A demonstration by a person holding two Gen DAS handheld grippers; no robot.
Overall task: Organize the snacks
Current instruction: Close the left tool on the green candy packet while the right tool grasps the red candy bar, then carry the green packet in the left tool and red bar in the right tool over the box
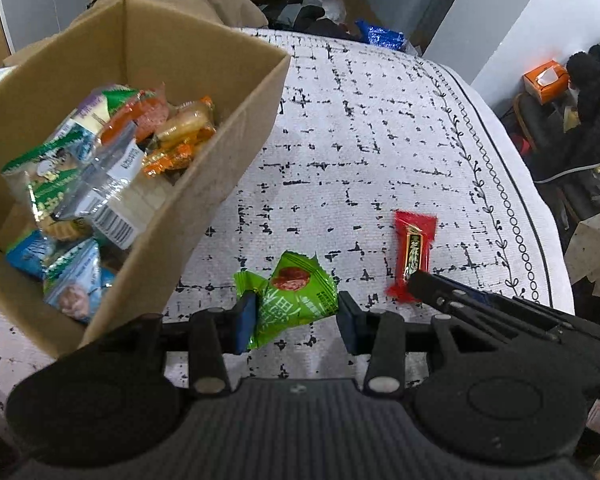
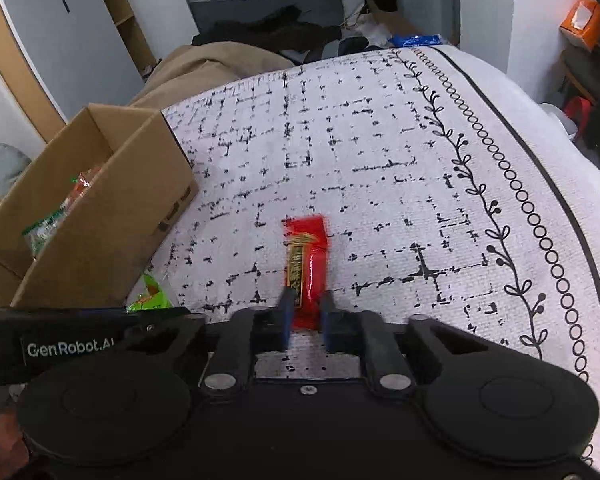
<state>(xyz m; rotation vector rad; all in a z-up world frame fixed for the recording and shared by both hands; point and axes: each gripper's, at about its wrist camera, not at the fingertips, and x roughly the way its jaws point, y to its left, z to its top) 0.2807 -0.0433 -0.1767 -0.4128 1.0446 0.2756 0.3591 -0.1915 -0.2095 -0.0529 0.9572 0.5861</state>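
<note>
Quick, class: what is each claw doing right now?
Left claw: open around the green snack packet, not yet gripping it.
Right claw: closed on the red candy bar.

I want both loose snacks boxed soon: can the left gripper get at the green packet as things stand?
Probably yes: the green packet already lies between the open left gripper fingers on the cloth, nothing covering it; the right gripper is busy at the red bar.

Light: even, soft indoor light, moderately bright.
Shadows: faint, short.
Glare: small highlights on the clear wrappers in the box (image 1: 140,152).
Blur: red snack (image 2: 306,264) smeared in the right view; far room soft.
Distortion: strong fisheye bend at the edges, dark corners.
</note>
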